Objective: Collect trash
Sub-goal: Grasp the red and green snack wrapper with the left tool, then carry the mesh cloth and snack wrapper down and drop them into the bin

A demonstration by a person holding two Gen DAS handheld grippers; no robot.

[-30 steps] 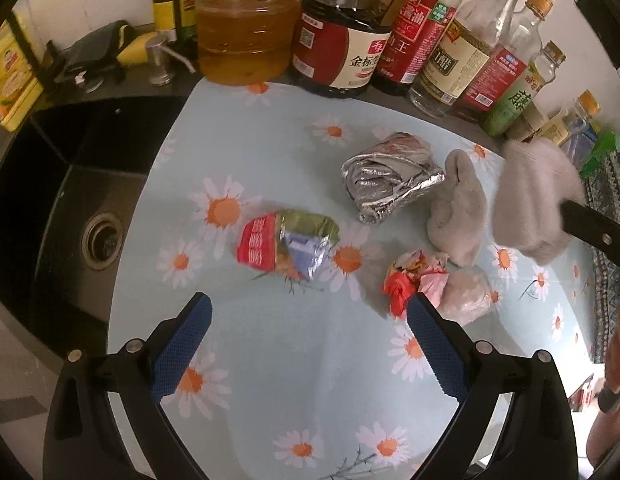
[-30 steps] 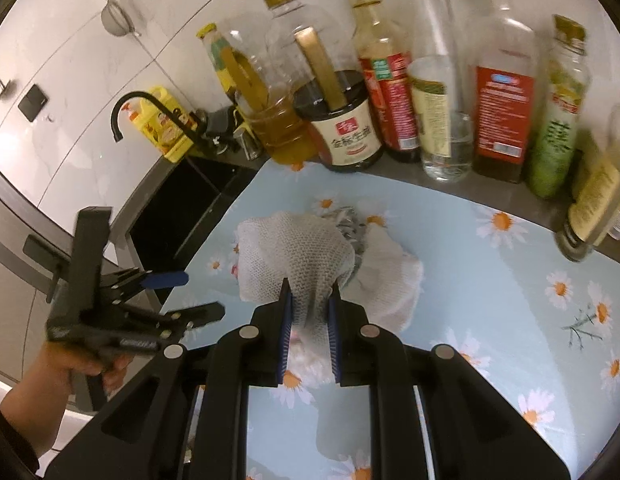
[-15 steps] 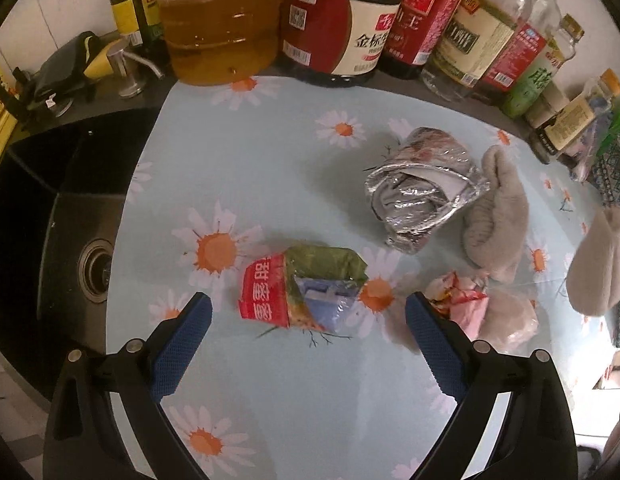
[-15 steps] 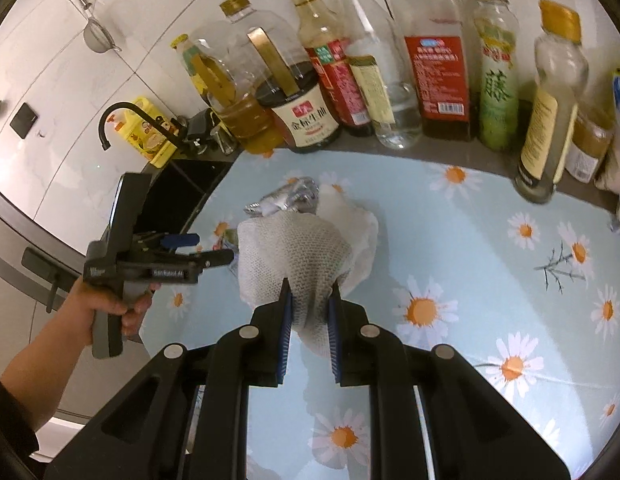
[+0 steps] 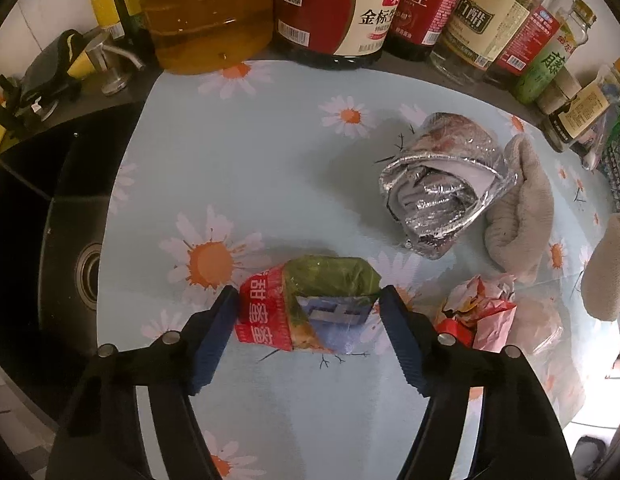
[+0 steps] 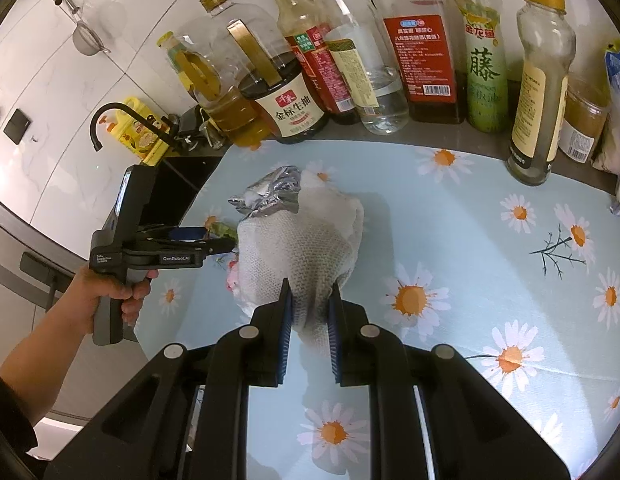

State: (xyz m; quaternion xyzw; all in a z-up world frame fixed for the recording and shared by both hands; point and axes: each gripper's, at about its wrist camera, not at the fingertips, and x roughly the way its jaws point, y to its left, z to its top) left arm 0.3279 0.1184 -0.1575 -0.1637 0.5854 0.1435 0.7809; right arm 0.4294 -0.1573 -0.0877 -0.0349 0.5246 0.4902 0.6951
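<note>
A red and green snack wrapper (image 5: 306, 304) lies on the daisy-print cloth (image 5: 246, 168), between the open fingers of my left gripper (image 5: 308, 304), which stand at its two sides. A crumpled foil bag (image 5: 441, 196), a beige cloth (image 5: 521, 216) and a red-pink crumpled wrapper (image 5: 477, 312) lie to the right. My right gripper (image 6: 310, 312) is shut on a white mesh cloth (image 6: 294, 252) and holds it above the counter; that cloth also shows at the left wrist view's right edge (image 5: 605, 272).
A row of oil and sauce bottles (image 5: 333, 4) stands along the back wall. A black sink (image 5: 42, 224) with a drain lies left of the cloth, with a black tap (image 6: 110, 120) behind. My left hand holds its gripper (image 6: 150, 248) at the cloth's left edge.
My left gripper has moved forward and down until its open fingers flank the snack wrapper. My right gripper has carried the mesh cloth back and to the right.
</note>
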